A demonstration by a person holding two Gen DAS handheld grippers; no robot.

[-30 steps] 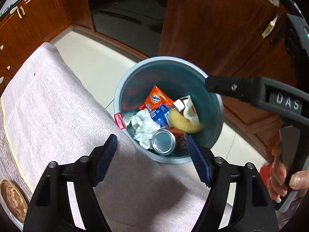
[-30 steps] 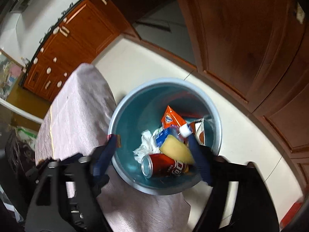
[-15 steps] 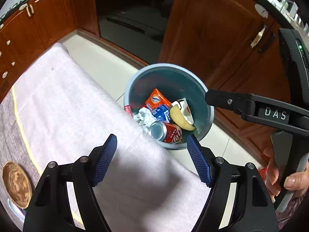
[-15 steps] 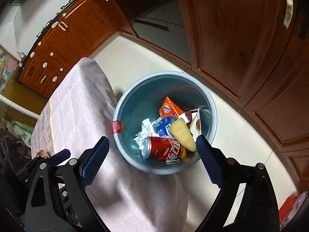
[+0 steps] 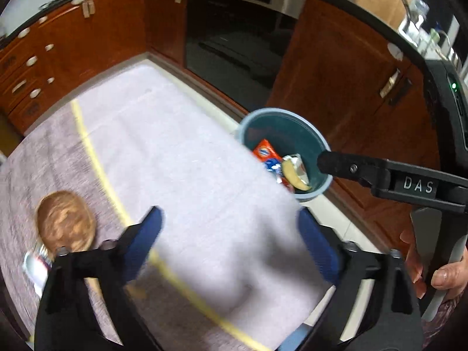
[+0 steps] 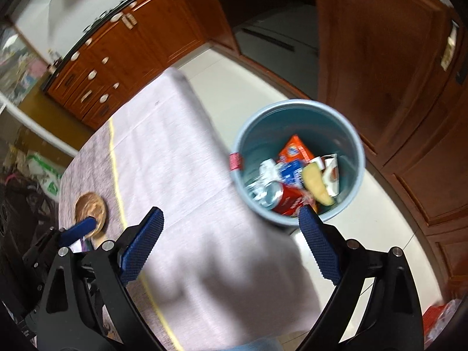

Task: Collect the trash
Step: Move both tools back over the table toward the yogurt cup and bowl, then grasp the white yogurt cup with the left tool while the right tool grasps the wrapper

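Note:
A blue-grey trash bin stands on the floor beside the table; it also shows in the left wrist view. In it lie a red soda can, an orange packet, a yellow banana peel, a blue wrapper and white paper. My left gripper is open and empty above the tablecloth. My right gripper is open and empty, above the table's edge near the bin. The right gripper's arm shows over the bin in the left wrist view.
A pale cloth with a yellow line covers the table. A brown wooden plate lies at its left, with a small packet beside it. Dark wooden cabinets and a tiled floor surround the bin.
Both grippers have pulled back from the bin toward the table. The bin now looks smaller and farther right. The brown plate has come further into view.

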